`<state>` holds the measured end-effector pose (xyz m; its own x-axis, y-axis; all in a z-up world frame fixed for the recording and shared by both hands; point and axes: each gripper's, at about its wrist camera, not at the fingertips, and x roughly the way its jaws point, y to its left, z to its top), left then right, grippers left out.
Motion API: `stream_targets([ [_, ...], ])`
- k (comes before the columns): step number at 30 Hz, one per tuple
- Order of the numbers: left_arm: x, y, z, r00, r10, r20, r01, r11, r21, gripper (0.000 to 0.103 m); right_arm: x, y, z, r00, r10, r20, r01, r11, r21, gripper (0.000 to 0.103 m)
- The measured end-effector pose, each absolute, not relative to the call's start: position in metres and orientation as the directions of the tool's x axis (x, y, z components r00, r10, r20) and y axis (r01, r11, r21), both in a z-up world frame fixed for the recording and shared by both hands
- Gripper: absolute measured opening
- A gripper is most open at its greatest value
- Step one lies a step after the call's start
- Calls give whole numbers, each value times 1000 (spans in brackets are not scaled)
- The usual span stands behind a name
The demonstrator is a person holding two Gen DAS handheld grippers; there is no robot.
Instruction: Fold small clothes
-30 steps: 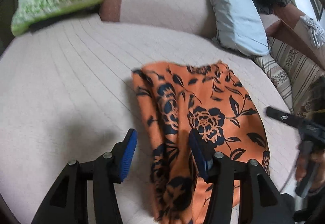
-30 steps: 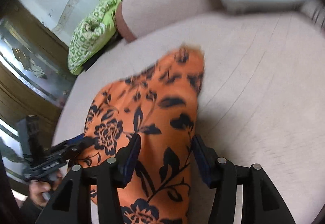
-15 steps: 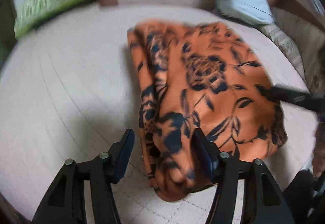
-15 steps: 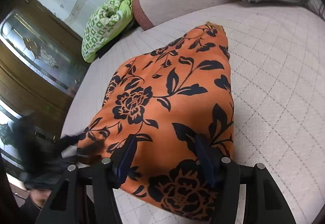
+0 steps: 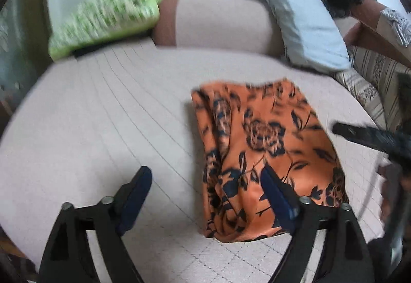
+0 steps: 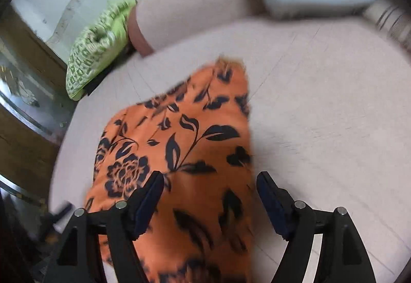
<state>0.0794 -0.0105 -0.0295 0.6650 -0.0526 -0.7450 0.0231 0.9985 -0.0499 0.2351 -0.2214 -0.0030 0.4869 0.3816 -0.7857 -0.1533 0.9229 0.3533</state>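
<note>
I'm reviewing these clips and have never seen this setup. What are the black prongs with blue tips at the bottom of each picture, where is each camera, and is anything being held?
There is no robot here. A person holds a hand-held gripper in each hand, and each gripper carries a wide-angle camera that looks forward along its two fingers. So the black prongs with blue pads are the gripper's own fingers.

One picture looks out from the left gripper, the other from the right gripper. The dark shape at the right edge of the left view is the other gripper.

On the pale quilted bed lies an orange cloth with a dark flower print, already folded over. Behind it are a green patterned cushion and a light blue pillow.

Nothing is held. Both grippers' jaws have just been opening and stand wide over the cloth's near edge, the pads not pressing on it.
</note>
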Motion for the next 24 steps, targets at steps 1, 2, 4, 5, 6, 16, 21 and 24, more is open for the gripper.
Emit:
stream_targets([
  [1,74,-13,-23,685,-31,-728,13,999,-30,91,218,-223,10,528,353,-772,-164,935,315,82],
  [2,68,-15,-16,692,-8,-722,-1,1000,-11,92,205,-222,20,556,324,-765,-173,946,275,91],
  [4,58,-19,-8,702,6,-712,-14,1000,-6,93,173,-222,42,615,235,-752,-183,971,153,101],
  [5,52,-20,-4,704,6,-710,-27,999,-19,94,156,-223,53,646,198,-737,-178,978,107,103],
  [6,49,-21,-3,697,-1,-717,-31,999,-31,99,142,-224,59,660,183,-729,-173,981,90,103],
  [16,13,-32,6,669,-10,-743,-27,999,-38,101,47,-199,69,641,88,-763,-207,976,-61,103],
  [21,-2,-31,11,668,2,-744,-32,999,-26,101,34,-185,68,647,71,-759,-213,973,-91,103],
  [24,-8,-31,14,670,-12,-743,-16,999,-31,101,31,-184,73,657,53,-752,-201,974,-107,103],
])
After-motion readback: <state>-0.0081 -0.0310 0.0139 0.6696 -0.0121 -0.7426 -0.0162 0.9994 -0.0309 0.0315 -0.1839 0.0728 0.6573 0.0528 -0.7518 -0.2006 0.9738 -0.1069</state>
